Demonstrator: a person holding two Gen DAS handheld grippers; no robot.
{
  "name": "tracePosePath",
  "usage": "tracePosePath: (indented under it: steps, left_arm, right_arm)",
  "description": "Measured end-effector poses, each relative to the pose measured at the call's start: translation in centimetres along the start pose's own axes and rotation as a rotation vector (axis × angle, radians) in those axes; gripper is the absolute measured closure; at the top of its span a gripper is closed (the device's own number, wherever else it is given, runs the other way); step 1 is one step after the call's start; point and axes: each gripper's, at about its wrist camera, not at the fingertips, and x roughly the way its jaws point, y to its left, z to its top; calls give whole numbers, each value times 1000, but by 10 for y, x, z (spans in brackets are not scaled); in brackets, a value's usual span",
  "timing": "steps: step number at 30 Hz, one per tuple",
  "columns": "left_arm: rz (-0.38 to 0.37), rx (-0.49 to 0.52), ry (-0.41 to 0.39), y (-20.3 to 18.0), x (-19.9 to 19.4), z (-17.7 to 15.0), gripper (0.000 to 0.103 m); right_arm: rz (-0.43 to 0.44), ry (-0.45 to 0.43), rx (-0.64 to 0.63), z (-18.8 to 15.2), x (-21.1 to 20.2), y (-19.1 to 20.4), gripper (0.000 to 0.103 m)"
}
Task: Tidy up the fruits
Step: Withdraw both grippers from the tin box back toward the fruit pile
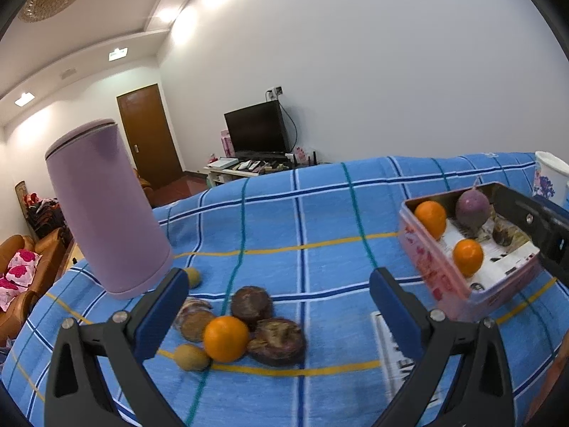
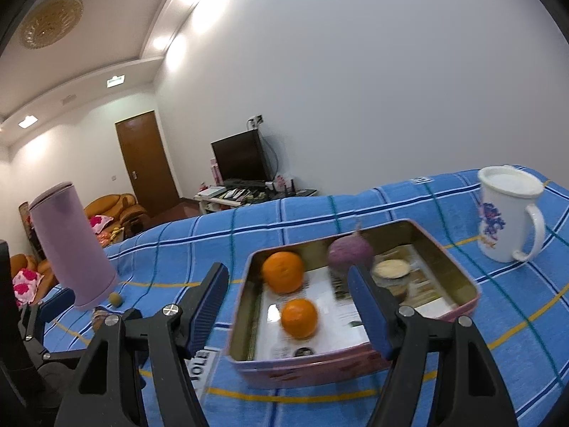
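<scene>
1. Nearest the person, the left gripper (image 1: 279, 306) hangs over the loose fruit with its jaws spread wide and nothing between them; the right gripper (image 2: 288, 302) stands over the near wall of the pink tin (image 2: 302, 366), jaws parted and empty too.
2. Take the pink tin as the landmark. Left of it, well apart on the blue checked cloth (image 1: 320, 213), lies the pile still to sort: an orange (image 1: 225, 338), two dark round fruits (image 1: 252, 304) (image 1: 277, 341) touching it, a small yellow-brown fruit (image 1: 190, 357) in front, sliced pieces (image 1: 193, 320) behind.
3. Inside the tin sit two oranges (image 2: 283, 272) (image 2: 299, 317), a purple fruit (image 2: 350, 252) at the back wall, and something pale I can't identify.
4. I'd judge the pile's orange the next pick. Drop the left jaws squarely either side of it, low on its widest part, and close gently so its neighbours don't roll.
5. Beyond the pile stands a lilac canister (image 1: 106, 206); keep the swing clear of it.
6. Right of the tin, farther back, is a white mug (image 2: 510, 217).
</scene>
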Motion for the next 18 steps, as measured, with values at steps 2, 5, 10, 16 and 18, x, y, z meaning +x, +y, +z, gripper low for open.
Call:
tracePosePath:
  steps: [2, 5, 10, 16, 18]
  left_arm:
    - [6, -19, 11, 11, 3, -1, 0]
    - [23, -35, 39, 28, 9, -3, 0]
    - [46, -112, 122, 67, 20, -9, 0]
    - [76, -260, 215, 121, 35, -20, 0]
    - [87, -284, 223, 133, 37, -23, 0]
  right_arm:
    - [12, 10, -3, -2, 2, 9, 32]
    - [28, 29, -9, -5, 6, 22, 32]
    - [65, 82, -39, -11, 16, 48, 32]
    - [120, 154, -90, -20, 27, 79, 32]
    - [143, 201, -118, -24, 33, 92, 32]
